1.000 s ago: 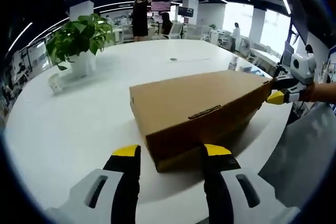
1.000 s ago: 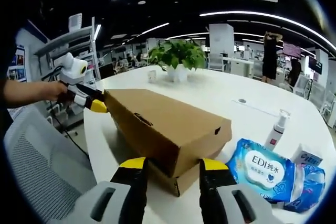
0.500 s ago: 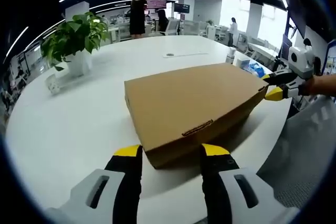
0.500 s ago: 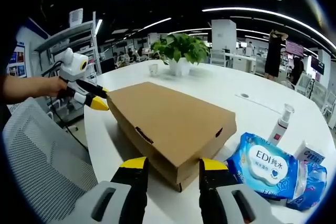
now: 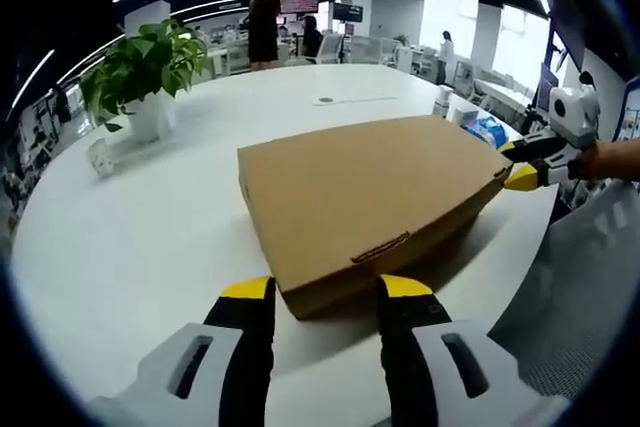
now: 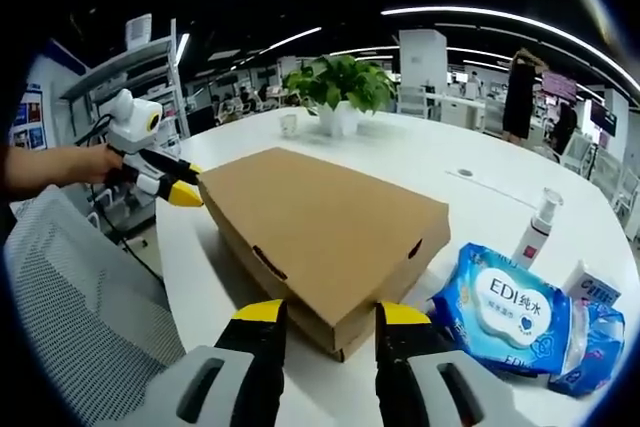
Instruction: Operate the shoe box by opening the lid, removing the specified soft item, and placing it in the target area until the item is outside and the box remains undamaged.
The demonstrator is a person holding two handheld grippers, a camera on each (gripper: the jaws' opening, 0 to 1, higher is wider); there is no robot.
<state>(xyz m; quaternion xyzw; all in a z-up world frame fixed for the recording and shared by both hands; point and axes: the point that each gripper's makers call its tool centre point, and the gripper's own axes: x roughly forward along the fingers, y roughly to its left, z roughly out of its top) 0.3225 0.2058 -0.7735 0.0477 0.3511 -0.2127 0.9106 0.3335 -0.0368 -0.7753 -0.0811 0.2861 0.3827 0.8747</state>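
Closed cardboard shoe box (image 5: 370, 202) on a round white table (image 5: 140, 247), a gripper at each end.

Matte brown, flat-lidded, with a slot near the front edge, the box lies shut. The left gripper (image 5: 318, 289) and right gripper (image 6: 321, 313) each stand parted at a corner — holding nothing. The right gripper view adds a glossy blue wet-wipes pack (image 6: 500, 309) and a spray bottle (image 6: 537, 230); both views show a leafy potted plant (image 5: 145, 72).
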